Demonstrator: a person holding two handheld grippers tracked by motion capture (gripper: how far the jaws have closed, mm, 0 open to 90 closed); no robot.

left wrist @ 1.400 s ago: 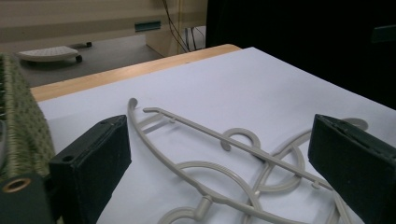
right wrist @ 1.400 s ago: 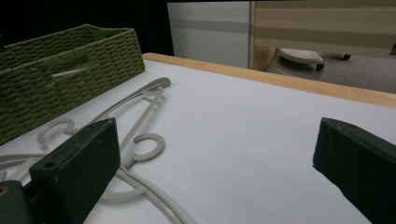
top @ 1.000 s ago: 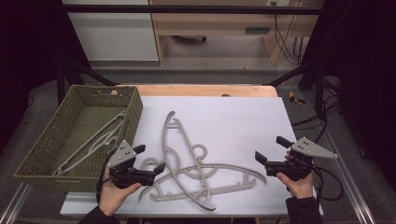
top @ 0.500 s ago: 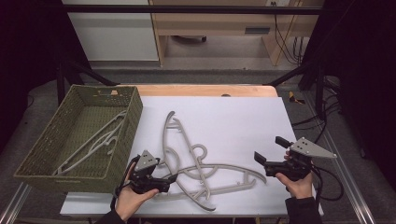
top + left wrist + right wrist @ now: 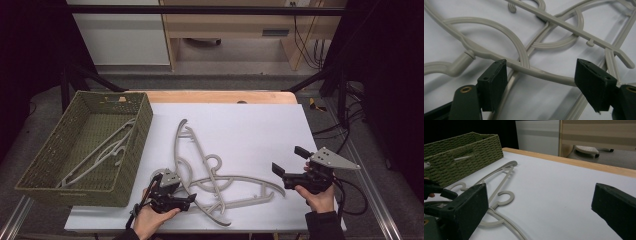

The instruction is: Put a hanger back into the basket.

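Observation:
A tangle of grey plastic hangers (image 5: 220, 182) lies on the white table top (image 5: 250, 130). My left gripper (image 5: 192, 199) is low at the pile's near left edge. In the left gripper view its jaws have just been closing, and one curved hanger arm (image 5: 541, 74) runs across the gap between the pads (image 5: 495, 75). The pads still stand apart and are not pressed on the arm. My right gripper (image 5: 289, 161) hovers at the pile's right end, open with nothing in it. In the right gripper view (image 5: 540, 195) a hanger hook (image 5: 505, 197) lies ahead of it.
A green woven basket (image 5: 132, 150) stands at the left of the table with one grey hanger (image 5: 100, 152) inside; it also appears as the basket (image 5: 469, 152) at far left. A wooden edge (image 5: 220, 96) runs along the table's far side. Dark frame posts flank the table.
My left gripper has moved right and down onto the near edge of the hanger pile, and its jaws have narrowed. The right gripper has stayed in place.

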